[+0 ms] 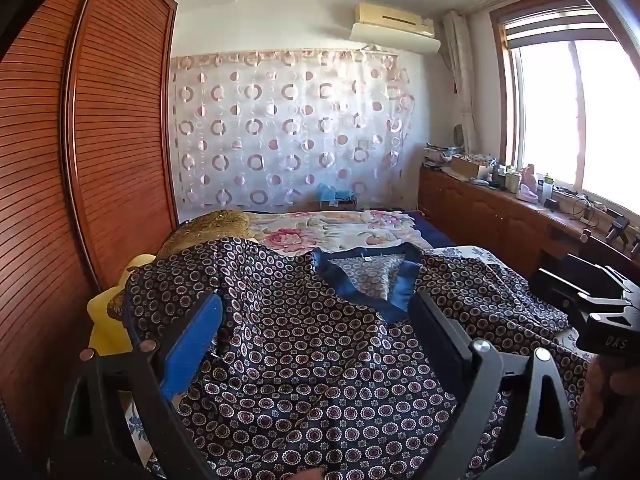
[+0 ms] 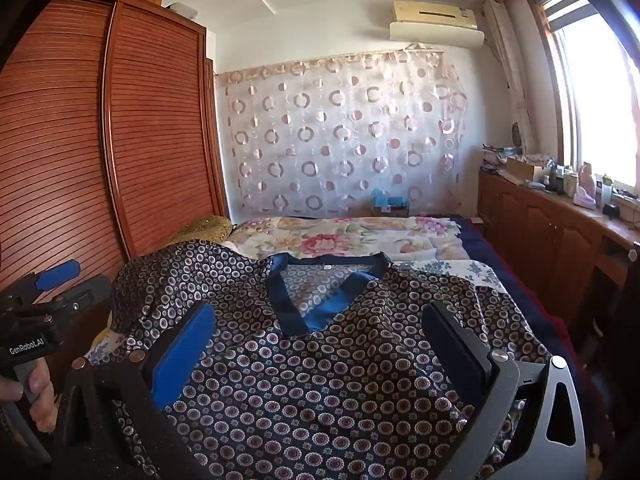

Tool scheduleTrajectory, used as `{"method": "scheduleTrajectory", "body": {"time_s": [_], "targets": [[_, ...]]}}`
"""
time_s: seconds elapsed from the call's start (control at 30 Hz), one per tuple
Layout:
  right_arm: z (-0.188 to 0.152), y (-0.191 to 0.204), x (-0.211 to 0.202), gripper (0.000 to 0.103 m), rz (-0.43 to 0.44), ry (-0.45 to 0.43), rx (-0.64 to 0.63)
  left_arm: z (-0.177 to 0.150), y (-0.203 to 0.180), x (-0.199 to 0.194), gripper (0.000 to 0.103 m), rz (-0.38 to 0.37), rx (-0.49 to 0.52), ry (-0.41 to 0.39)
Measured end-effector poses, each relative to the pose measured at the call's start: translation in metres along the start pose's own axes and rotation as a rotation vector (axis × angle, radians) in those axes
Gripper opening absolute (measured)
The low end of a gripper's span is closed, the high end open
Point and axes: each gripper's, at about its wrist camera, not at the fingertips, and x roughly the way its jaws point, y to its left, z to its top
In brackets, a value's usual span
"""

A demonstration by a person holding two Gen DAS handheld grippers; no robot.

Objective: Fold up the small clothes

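Note:
A dark navy shirt [image 1: 320, 352] with a small circle print and a blue V-neck collar [image 1: 392, 300] lies spread front-up on the bed, collar toward the far side. It also shows in the right wrist view [image 2: 320, 380], with its collar [image 2: 320, 312] there too. My left gripper [image 1: 316, 320] hovers open just above the shirt's left chest. My right gripper [image 2: 320, 328] hovers open above the shirt's middle, just below the collar. Neither holds any cloth. The right gripper's body [image 1: 600, 312] shows at the left view's right edge, and the left gripper's body [image 2: 44, 308] at the right view's left edge.
The bed [image 1: 340, 232] carries a floral quilt beyond the shirt and a gold pillow [image 1: 212, 224] at far left. A louvred wooden wardrobe [image 1: 100, 140] stands close on the left. A low wooden cabinet [image 1: 500, 212] with clutter runs under the window on the right.

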Motion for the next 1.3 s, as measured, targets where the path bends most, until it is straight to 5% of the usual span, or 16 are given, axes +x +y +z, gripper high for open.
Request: {"method": "scheduleTrajectory", "body": {"time_s": [1.3], "targets": [[0.0024, -0.0006, 0.0007, 0.103, 0.0, 0.013, -0.001, -0.002, 0.0022, 0.0016, 0.095, 0.008, 0.01, 0.014]]}}
